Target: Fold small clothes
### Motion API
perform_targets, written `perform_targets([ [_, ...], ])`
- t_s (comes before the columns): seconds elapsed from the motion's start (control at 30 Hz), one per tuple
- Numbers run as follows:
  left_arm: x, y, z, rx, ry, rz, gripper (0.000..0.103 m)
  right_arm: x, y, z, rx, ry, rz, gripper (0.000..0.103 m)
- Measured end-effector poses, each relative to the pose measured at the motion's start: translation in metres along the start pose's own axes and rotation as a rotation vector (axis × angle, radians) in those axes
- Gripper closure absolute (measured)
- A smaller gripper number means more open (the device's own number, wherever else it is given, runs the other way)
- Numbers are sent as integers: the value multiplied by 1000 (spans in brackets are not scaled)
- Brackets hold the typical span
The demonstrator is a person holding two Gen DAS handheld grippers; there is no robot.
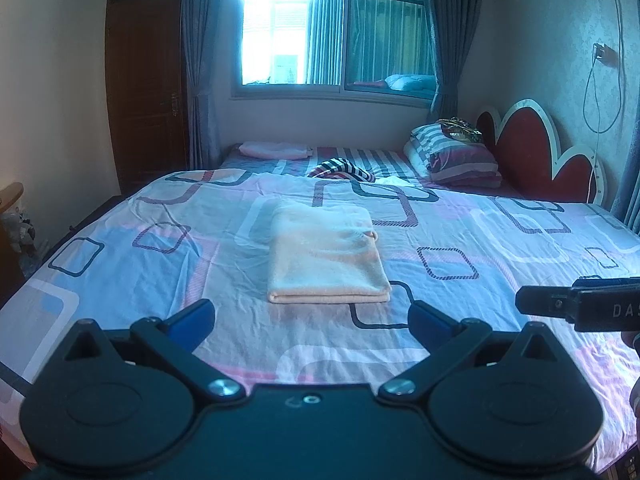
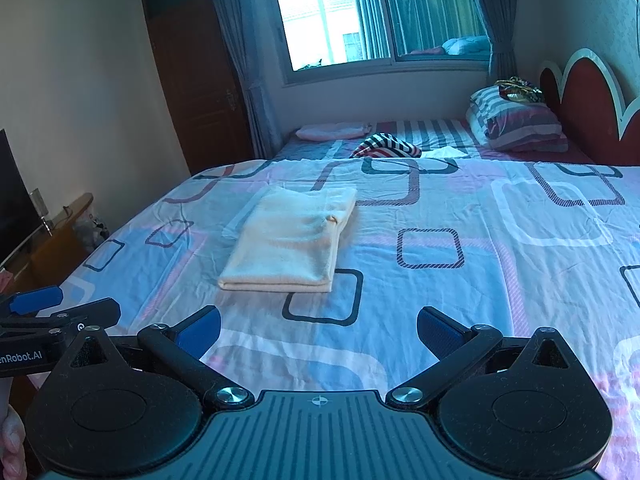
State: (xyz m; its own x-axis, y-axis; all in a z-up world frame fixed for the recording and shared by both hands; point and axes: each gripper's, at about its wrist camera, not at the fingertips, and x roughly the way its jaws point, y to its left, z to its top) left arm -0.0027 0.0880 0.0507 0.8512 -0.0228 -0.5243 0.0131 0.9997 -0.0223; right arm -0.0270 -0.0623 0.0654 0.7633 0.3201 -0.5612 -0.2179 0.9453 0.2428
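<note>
A pale peach cloth (image 1: pixel 326 254) lies folded into a neat rectangle on the patterned bedsheet (image 1: pixel 460 312). It also shows in the right wrist view (image 2: pixel 292 242). My left gripper (image 1: pixel 312 322) is open and empty, held back from the cloth's near edge. My right gripper (image 2: pixel 319 330) is open and empty, near and to the right of the cloth. In the left wrist view the right gripper's side (image 1: pixel 580 304) shows at the right edge. The left gripper's side (image 2: pixel 48 312) shows at the left in the right wrist view.
A striped cloth (image 1: pixel 344 169) and a pink folded item (image 1: pixel 276 149) lie at the far end of the bed. Striped pillows (image 1: pixel 456 156) lean by the red headboard (image 1: pixel 536 148). A TV (image 2: pixel 12 200) on a wooden cabinet stands left of the bed.
</note>
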Motion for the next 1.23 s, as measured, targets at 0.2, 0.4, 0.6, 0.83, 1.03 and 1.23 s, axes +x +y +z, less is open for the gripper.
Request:
perform_targets([
  [0.2,0,0,0,-1,1,-2,1,-1,0,1,-7,0,-2,0],
  [0.4,1,0,0,-2,0,2,1,-1,0,1,-9,-2,-2,0],
  [0.6,1,2,1,-4,2,5,1,-1,1,2,-15,0,4,0],
  [0.83,2,3,0,0,-2,3,1,-1,-1,3,-15,2,6,0],
  [1.03,4,2,-1,28,-6,17,2,0,-1,3,-17,3,8,0],
  [1.23,5,6,0,8,-1,14,2,1,0,2,-25,6,14,0],
])
